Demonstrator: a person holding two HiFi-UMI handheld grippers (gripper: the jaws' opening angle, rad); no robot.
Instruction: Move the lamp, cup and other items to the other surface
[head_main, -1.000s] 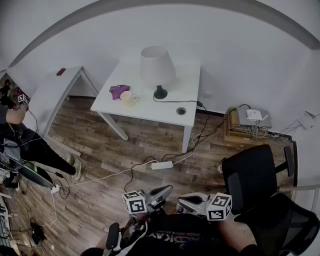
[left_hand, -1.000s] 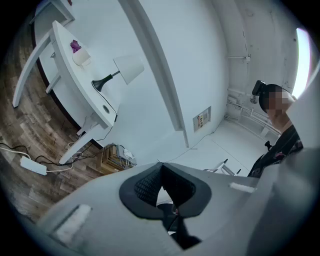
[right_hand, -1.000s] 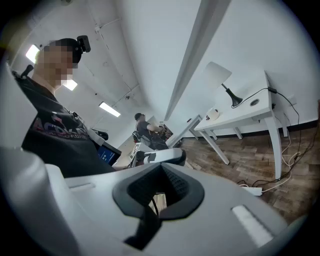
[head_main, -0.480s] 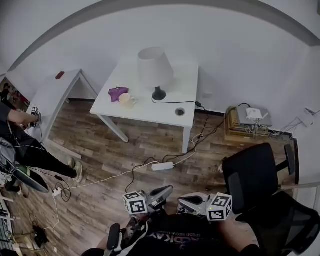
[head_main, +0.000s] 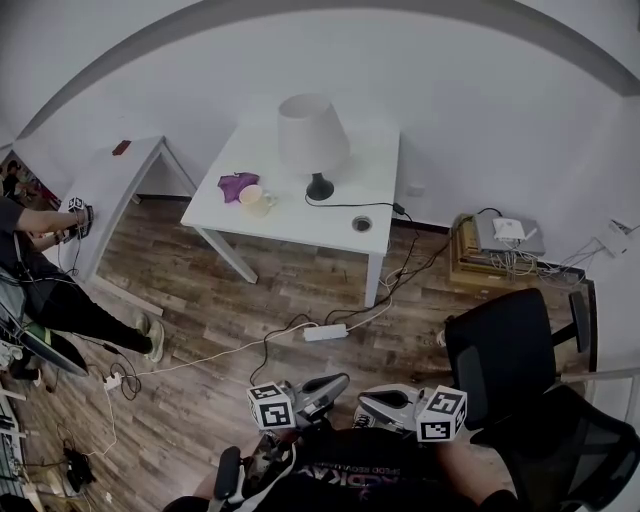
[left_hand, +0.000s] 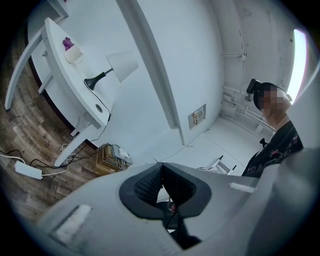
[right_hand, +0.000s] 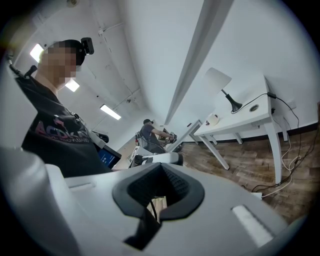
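- I am holding the left gripper (head_main: 325, 386) low and close against my body, its jaws pressed together with nothing between them.
- I am holding the right gripper (head_main: 375, 405) just beside it, tips pointing toward the left one, its jaws likewise closed on nothing.
- The lamp (head_main: 313, 140) is standing upright on the white table (head_main: 290, 215) across the wooden floor (head_main: 250, 290), well apart from both grippers, its pale shade sitting over a dark base.
- The lamp's black cord (head_main: 355, 204) is trailing from the base toward the table's right edge.
- The cup (head_main: 253, 197) is sitting on the same table to the left of the lamp's base, with a purple item (head_main: 237, 184) lying just beside it.
- A second white table (head_main: 110, 180) is standing to the left against the wall, carrying a small red object (head_main: 121, 147) near its far end.
- Another person (head_main: 50, 290) is standing at the left edge of the head view, reaching toward that second table.
- A white power strip (head_main: 325, 331) is lying on the floor between me and the lamp table, and a black office chair (head_main: 505, 365) is standing at my right.
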